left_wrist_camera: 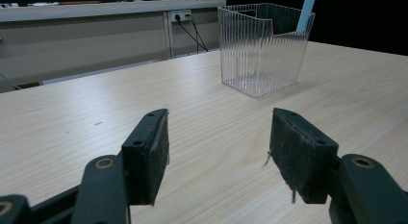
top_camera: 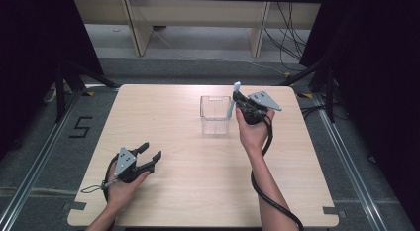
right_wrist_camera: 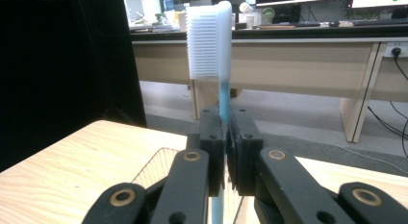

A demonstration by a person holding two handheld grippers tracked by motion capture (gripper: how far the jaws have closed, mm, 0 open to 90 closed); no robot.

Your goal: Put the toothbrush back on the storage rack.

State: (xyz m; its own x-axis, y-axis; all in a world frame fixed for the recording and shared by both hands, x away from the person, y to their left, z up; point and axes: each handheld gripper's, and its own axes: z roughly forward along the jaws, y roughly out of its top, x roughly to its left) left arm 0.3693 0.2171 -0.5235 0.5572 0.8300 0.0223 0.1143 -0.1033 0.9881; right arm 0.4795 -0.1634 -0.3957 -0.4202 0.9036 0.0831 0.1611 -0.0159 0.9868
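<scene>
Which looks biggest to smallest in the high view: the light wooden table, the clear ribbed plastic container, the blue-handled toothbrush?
1. Light wooden table, by far the largest.
2. Clear ribbed plastic container.
3. Blue-handled toothbrush, smallest as seen; the right gripper clamps it and hides part of its handle.

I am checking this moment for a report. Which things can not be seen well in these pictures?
- Toothbrush handle's lower end: right gripper view, hidden behind the right gripper; high view, too small.
- Whether the handle tip is already inside the clear container: no view settles it.
- Container's far wall: left gripper view, blurred by its ribbed sides.
</scene>
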